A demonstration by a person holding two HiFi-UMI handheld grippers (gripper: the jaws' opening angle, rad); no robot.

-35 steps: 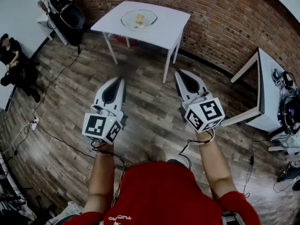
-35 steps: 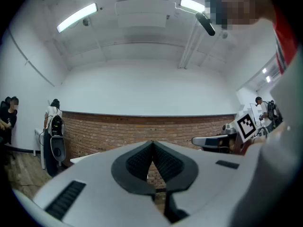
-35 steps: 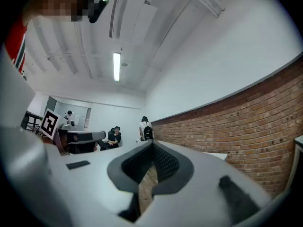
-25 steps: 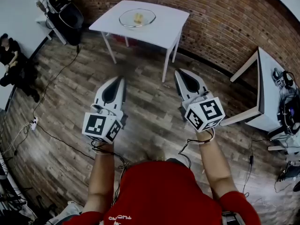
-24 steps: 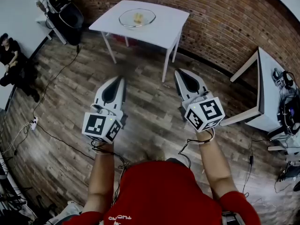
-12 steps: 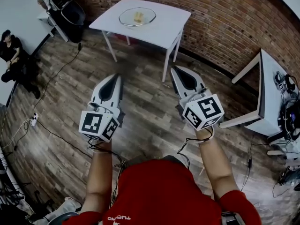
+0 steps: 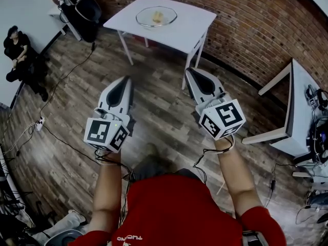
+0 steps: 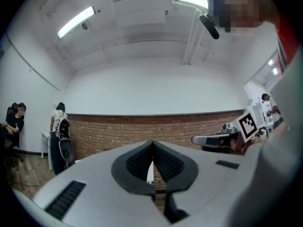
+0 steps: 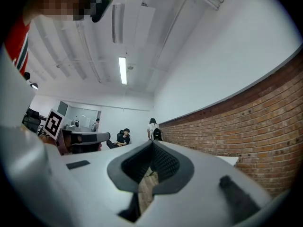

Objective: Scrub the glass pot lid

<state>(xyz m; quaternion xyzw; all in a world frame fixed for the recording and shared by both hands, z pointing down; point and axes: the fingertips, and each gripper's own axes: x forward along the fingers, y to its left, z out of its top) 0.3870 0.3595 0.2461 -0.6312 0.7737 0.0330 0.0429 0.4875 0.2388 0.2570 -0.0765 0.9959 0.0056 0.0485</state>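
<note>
The glass pot lid (image 7: 168, 18) lies on the white table (image 7: 197, 28), well short of which both grippers hang. The left gripper (image 7: 126, 79) and right gripper (image 7: 188, 70) are clenched on nothing. If they arrive at the table like that, they would likely shove the smooth lid toward the table's edge rather than grasp it.

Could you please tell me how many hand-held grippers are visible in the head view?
2. The left hand-held gripper is left of centre, the right hand-held gripper right of centre, both shut, empty, over the wooden floor short of the white table. None appears hidden.
</note>
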